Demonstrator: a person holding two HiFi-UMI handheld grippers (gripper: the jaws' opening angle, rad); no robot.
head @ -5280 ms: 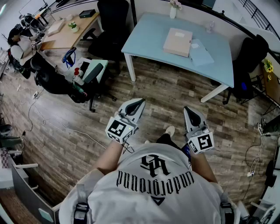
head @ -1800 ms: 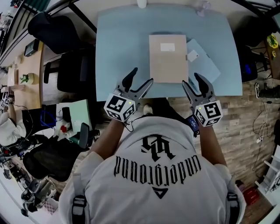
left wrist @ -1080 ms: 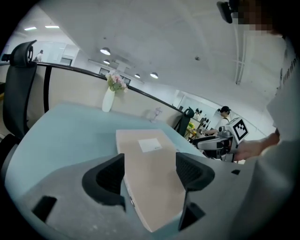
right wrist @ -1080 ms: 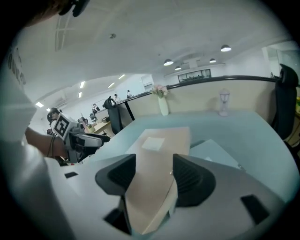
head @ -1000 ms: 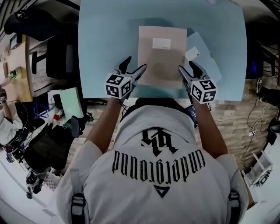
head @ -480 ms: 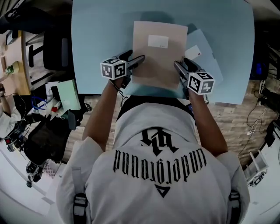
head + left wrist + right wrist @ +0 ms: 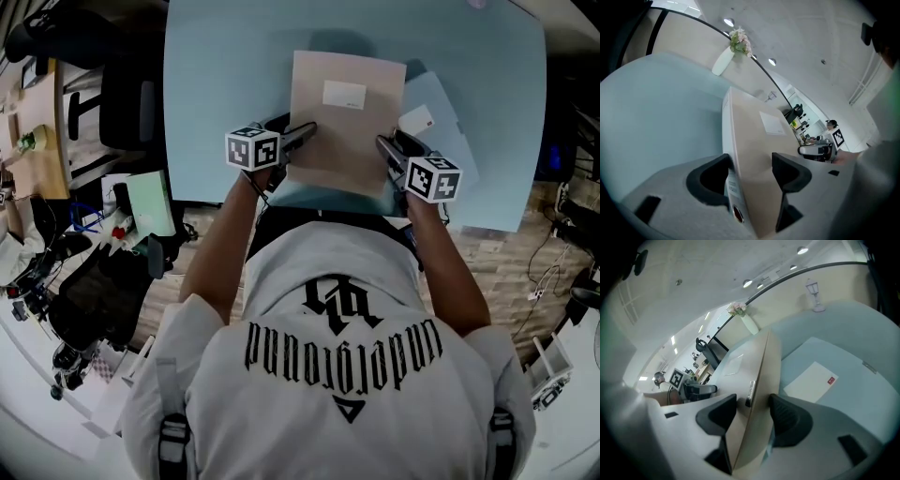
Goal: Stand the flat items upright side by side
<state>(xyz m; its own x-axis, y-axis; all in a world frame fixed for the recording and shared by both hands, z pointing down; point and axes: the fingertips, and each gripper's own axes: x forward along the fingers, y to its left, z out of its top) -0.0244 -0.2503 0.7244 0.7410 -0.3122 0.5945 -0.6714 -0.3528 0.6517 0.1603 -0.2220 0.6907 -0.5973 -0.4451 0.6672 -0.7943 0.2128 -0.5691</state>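
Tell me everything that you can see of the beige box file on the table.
The beige box file looks like cardboard, flat and rectangular, with a white label on top and a narrow side bearing a small label and a ringed hole. It lies flat on the light-blue table, a pale folder at its right. The left gripper and the right gripper, jaws just closing, clamp its side edges.

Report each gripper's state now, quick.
Left gripper: jaws have just been closing, now clamped on the box's left edge.
Right gripper: also just closing, clamped on the box's right edge.
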